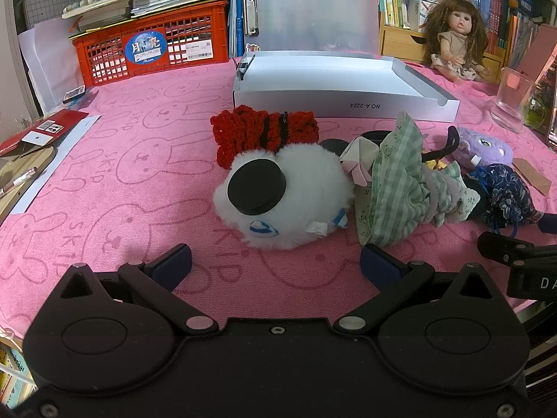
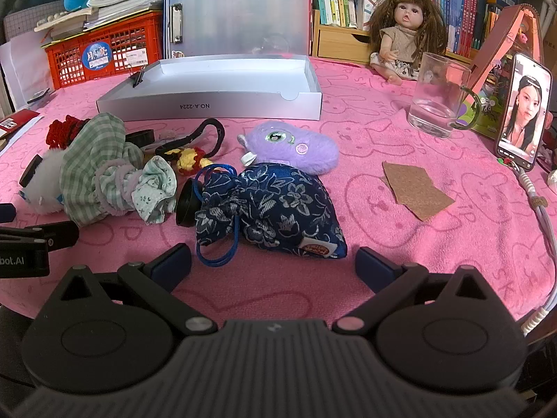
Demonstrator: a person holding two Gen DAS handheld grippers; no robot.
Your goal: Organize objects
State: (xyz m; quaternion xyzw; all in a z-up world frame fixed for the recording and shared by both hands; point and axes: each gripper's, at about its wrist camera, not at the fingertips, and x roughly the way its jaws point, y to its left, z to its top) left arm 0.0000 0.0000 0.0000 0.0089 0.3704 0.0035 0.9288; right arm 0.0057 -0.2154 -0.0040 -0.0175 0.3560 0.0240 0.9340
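Worktop point(image 2: 400, 230): covered by a pink rabbit-print cloth.
Box point(image 2: 209, 106): white, open, at the back, nothing visible inside.
Left gripper point(image 1: 275, 263): spread wide, holding nothing, just short of the white plush toy point(image 1: 282, 202).
Right gripper point(image 2: 273, 263): spread wide, holding nothing, blue floral pouch point(image 2: 275, 212) just ahead of its fingers.
Black disc point(image 1: 257, 188): on the white plush toy.

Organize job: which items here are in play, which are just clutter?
In play: white plush, red knit, green checked cloth, purple plush, navy floral pouch, white box.

Probably clutter: doll, glass, phone, red crate.
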